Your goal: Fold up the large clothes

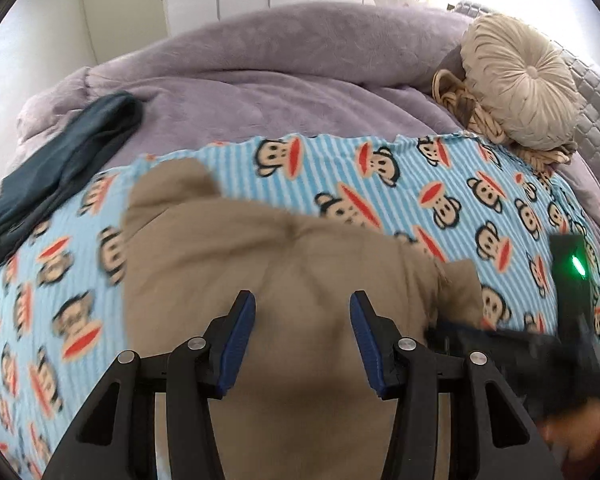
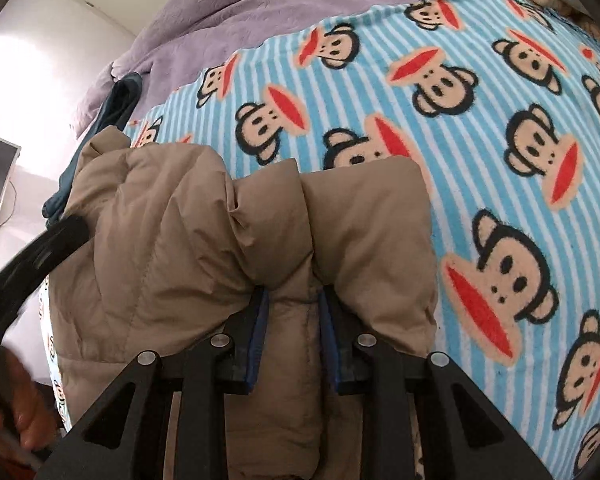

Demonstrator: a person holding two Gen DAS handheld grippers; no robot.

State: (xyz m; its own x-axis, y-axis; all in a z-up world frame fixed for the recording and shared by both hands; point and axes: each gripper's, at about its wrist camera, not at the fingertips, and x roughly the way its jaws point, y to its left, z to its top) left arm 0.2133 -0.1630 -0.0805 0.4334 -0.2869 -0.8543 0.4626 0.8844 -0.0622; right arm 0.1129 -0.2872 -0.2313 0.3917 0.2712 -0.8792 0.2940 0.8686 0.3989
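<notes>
A tan puffer jacket lies on a blue striped monkey-print blanket. My left gripper is open just above the jacket, its blue pads apart and holding nothing. My right gripper is shut on a thick fold of the tan jacket, which bulges over both fingertips. The right gripper also shows blurred at the lower right of the left wrist view. The left gripper's black frame shows at the left of the right wrist view.
A dark teal garment lies at the blanket's left edge. A purple bedspread covers the bed beyond. A round beige cushion and a knotted cushion sit at the back right. White wardrobe doors stand behind.
</notes>
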